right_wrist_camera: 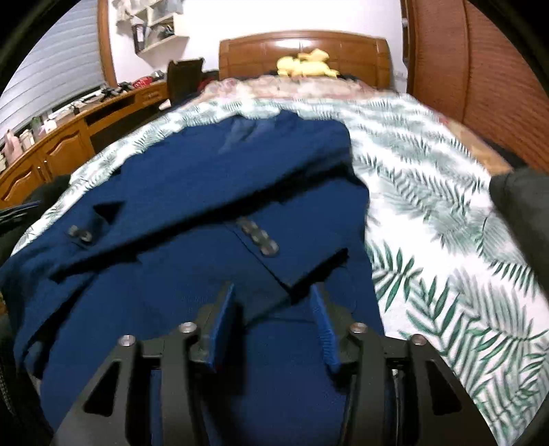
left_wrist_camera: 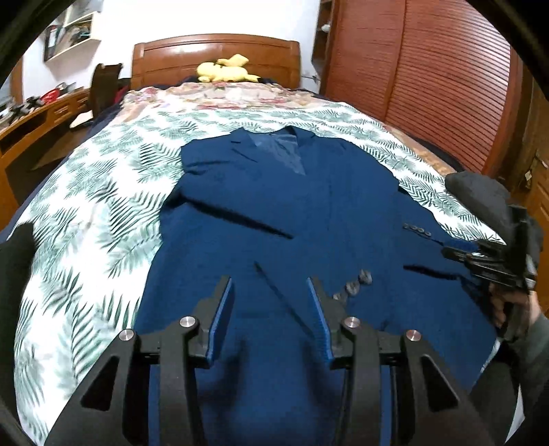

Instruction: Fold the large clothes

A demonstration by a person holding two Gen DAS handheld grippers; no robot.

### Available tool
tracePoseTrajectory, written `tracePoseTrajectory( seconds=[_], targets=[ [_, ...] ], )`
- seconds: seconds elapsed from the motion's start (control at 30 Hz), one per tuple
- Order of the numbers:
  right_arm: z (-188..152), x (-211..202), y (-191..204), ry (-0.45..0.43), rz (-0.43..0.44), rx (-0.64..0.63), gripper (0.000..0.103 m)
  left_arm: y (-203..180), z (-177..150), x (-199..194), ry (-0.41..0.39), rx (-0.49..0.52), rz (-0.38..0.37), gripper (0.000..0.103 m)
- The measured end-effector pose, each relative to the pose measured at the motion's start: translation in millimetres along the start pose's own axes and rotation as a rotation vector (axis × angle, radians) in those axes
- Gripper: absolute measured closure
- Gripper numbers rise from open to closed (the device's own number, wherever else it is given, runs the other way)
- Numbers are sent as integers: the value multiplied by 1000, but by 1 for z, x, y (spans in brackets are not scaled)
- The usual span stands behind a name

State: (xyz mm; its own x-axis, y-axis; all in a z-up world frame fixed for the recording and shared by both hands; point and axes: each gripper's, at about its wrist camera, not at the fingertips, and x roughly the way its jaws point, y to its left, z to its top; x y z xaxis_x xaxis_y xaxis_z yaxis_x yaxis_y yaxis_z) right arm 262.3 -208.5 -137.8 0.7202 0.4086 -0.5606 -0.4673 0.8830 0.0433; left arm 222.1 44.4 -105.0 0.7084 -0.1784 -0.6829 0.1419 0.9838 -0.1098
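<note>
A: Left hand-held gripper (left_wrist_camera: pixel 271 284)?
B: Mine, angled downward, jaws parted, nothing pinched between the blue pads (left_wrist_camera: pixel 219 322).

A: Right hand-held gripper (right_wrist_camera: pixel 272 291)?
B: Tilted down likewise, jaws apart. My hand (left_wrist_camera: pixel 511 308) grips its handle.

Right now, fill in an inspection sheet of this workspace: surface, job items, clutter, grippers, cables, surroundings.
Surface: bed covered by a white spread with green leaf print.
Job's things: blue suit jacket lying front up, collar toward the headboard; both sleeves laid across the body, cuff buttons showing.
Clutter: yellow plush toy by the headboard; a dark item on the bed's right edge.
Grippers: left gripper open above the jacket's lower part, nothing between the fingers; right gripper open, fingers either side of a sleeve cuff, not pressing it.
Cables: nothing seen.
Surroundings: wooden headboard, slatted wardrobe doors, cluttered desk, wall shelves.
</note>
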Motion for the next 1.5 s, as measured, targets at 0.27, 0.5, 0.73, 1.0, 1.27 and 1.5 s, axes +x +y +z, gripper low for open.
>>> tracePoseTrajectory(
  seconds=[0.27,0.5,0.73,1.0,1.27,1.5],
  targets=[
    [-4,-32,31,-20,120,14,21,-4,22,73,164,21,-12,59],
    [-31,-55,43,-28,74,-44,21,-6,14,96,227,28,-23,65],
    [-40,-68,53,-48,88,-54,21,-10,7,69,170,37,-47,97],
    [-47,-75,59,-65,79,-52,21,-5,1,-7,11,12,-16,97],
    [-54,-91,48,-67,50,-38,21,9,-24,-55,-56,-1,7,50],
    [-62,-103,29,-54,-12,-46,21,37,-61,-81,-53,-22,105,32]
  ],
)
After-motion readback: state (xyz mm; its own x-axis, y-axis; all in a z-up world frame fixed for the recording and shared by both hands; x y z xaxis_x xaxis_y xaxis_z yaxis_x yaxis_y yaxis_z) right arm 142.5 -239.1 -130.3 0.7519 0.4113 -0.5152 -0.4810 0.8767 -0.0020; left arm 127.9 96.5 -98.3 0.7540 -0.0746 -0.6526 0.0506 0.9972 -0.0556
